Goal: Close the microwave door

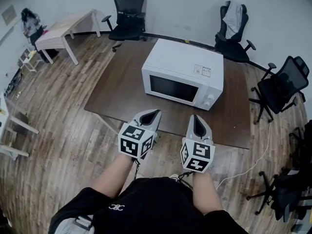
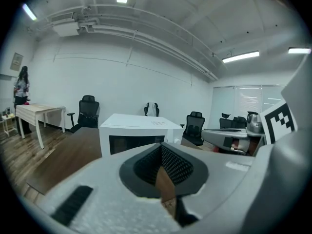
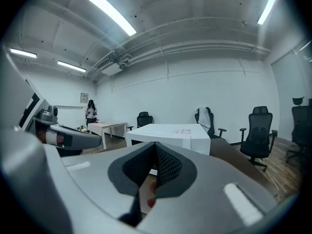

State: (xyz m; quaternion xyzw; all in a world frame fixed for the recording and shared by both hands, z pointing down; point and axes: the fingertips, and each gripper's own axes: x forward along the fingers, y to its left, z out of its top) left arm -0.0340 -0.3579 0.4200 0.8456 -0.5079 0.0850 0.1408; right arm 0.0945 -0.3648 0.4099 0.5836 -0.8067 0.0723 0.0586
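Microwave [image 1: 191,62] stands on table [image 1: 117,94], door [image 1: 171,88] shut, contents unseen.

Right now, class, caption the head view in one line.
Left tongs and right tongs, both shut, face a closed microwave on a brown table.

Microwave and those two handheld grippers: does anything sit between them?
No. The head view shows only bare brown table between the microwave and the left gripper and right gripper.
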